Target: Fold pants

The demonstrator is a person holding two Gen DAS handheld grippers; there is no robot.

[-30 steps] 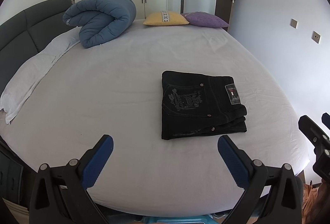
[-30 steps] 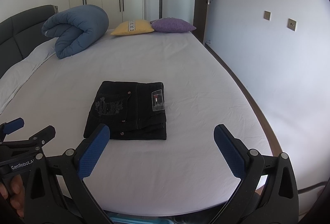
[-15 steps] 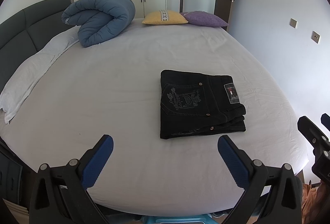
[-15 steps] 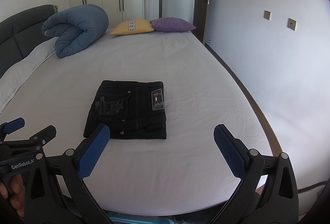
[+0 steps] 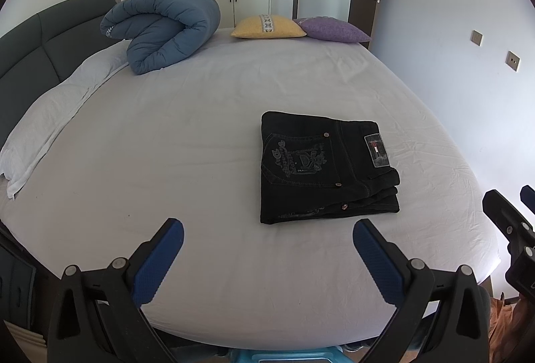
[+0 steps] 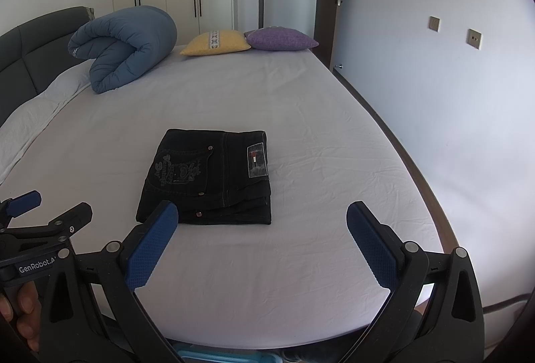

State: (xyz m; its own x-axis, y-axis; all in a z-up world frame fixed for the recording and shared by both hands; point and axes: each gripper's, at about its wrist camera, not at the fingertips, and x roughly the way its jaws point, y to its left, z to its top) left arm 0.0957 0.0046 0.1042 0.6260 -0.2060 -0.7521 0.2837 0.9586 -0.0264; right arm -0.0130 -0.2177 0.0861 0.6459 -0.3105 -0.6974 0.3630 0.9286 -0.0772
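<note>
The black pants (image 5: 326,167) lie folded into a neat rectangle on the bed (image 5: 200,135), nearer its front edge and right side than its middle. The left gripper (image 5: 267,237) and the right gripper (image 6: 262,222) both hover at the front edge with jaws wide, holding nothing and clear of the pants. A rolled blue quilt (image 5: 164,26) sits near the headboard (image 5: 30,38), with a yellow pillow (image 5: 267,26) and purple pillow (image 5: 331,30) at the far edge.

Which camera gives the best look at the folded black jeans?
The left wrist view: the folded black jeans lie fully unobstructed, pocket embroidery and patch clear. In the right wrist view, the jeans have their near left corner hidden behind a blue finger pad.
</note>
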